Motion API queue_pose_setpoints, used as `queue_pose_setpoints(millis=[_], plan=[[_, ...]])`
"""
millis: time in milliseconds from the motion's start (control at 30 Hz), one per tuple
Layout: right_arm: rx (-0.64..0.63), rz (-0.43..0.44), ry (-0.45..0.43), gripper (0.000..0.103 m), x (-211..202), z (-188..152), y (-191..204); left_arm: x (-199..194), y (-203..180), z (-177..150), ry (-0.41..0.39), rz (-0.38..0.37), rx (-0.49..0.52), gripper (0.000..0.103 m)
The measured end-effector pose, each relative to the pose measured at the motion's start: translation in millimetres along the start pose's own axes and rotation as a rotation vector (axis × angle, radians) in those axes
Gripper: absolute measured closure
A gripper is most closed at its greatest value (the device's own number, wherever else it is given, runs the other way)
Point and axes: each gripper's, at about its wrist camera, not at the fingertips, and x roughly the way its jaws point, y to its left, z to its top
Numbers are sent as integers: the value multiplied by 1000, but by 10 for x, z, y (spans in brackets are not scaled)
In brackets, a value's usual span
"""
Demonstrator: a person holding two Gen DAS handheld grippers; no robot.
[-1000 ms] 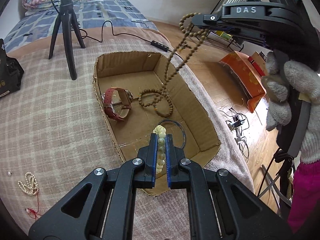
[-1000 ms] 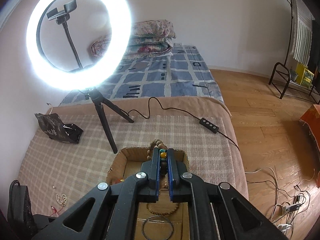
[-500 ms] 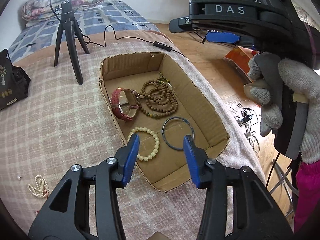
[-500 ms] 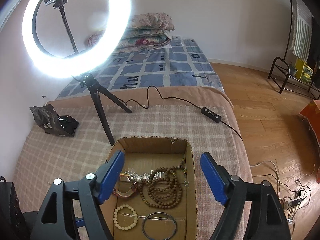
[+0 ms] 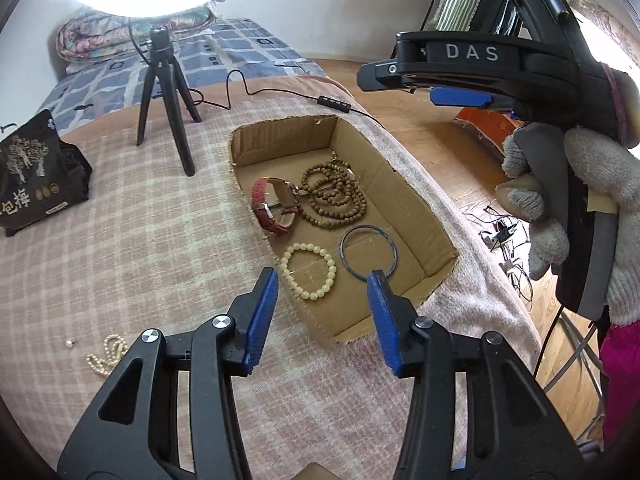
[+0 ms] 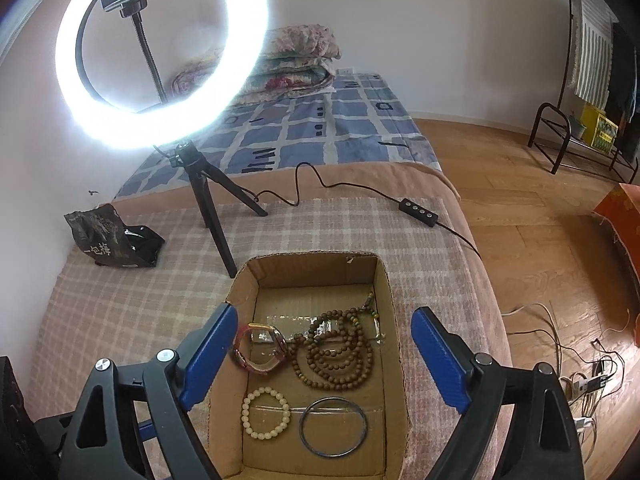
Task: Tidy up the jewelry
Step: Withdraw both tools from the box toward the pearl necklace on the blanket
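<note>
Beside blanket's left edge, pearl strand is waiting; left gripper and right gripper, both gaping empty, should be approaching low.

Left gripper angled downward, blue pads apart, nothing between them. Right gripper angled downward too, jaws just opened further, spread wide and empty. Gloved right hand wrapped around the right gripper's handle, magenta sleeve below it.
</note>
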Motion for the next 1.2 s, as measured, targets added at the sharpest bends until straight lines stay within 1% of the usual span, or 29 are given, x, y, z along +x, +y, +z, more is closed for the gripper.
queue_pose_setpoints(millis=[133, 233, 433, 567, 667, 733, 900, 1000, 1200], plan=[[2, -7, -24, 7, -140, -80, 68, -193, 111, -108, -20, 28, 18, 56], [6, -5, -44, 4, -251, -156, 133, -327, 268, -188, -23, 30, 0, 56], [-1, -17, -68, 1, -405, -343, 291, -619, 705, -340, -42, 65, -38, 56], [10, 2, -85, 0, -483, -473, 390, -829, 1047, -471, -60, 104, -72, 56], [-10, 8, -94, 0, -504, -534, 506, -969, 1296, -577, -72, 126, -111, 56], [-30, 13, -102, 0, -500, -565, 603, -1047, 1452, -660, -76, 141, -139, 56], [-42, 72, -114, 0, -463, -637, 847, -1130, 1748, -848, -70, 171, -190, 56], [-55, 111, -95, 0, -369, -667, 1036, -1152, 1845, -951, -65, 177, -204, 56], [-111, 156, -28, 0, -98, -756, 1388, -1060, 1904, -1091, -41, 173, -194, 56]])
